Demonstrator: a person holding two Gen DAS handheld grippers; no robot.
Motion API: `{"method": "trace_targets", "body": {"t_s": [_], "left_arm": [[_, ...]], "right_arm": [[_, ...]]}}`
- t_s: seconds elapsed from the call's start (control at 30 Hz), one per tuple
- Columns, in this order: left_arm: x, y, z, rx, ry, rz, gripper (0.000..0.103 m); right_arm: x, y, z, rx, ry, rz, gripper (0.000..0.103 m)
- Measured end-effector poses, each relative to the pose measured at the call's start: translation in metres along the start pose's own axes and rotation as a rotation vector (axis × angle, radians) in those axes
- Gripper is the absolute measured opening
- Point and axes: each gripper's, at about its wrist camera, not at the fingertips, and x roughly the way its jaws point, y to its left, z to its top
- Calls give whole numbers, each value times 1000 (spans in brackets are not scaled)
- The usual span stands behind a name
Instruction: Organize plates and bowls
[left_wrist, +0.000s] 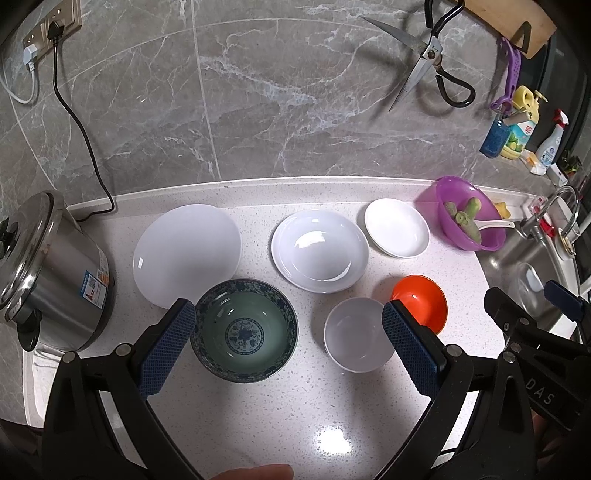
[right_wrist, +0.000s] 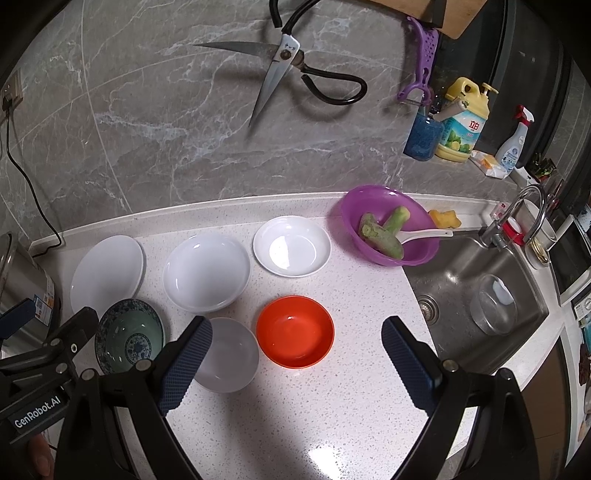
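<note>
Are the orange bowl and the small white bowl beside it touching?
Apart. The right wrist view shows a strip of speckled counter between the orange bowl and the small white bowl.

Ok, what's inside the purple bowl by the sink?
The purple bowl holds green vegetable stalk pieces and a white spoon whose handle sticks out over the rim. What lies beneath the stalks is covered.

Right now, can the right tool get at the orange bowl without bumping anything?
Probably yes. The right tool is open and the orange bowl sits between its fingers with nothing on top of it. The small white bowl lies close on the left side, so that finger has little room.
</note>
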Motion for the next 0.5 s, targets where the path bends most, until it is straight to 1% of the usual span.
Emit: {"method": "trace_targets", "body": {"t_s": [0.5], "left_arm": [[2,-1,0,-1,4,0,102]], "right_arm": [[1,1,1,-5,6,0,95]]}}
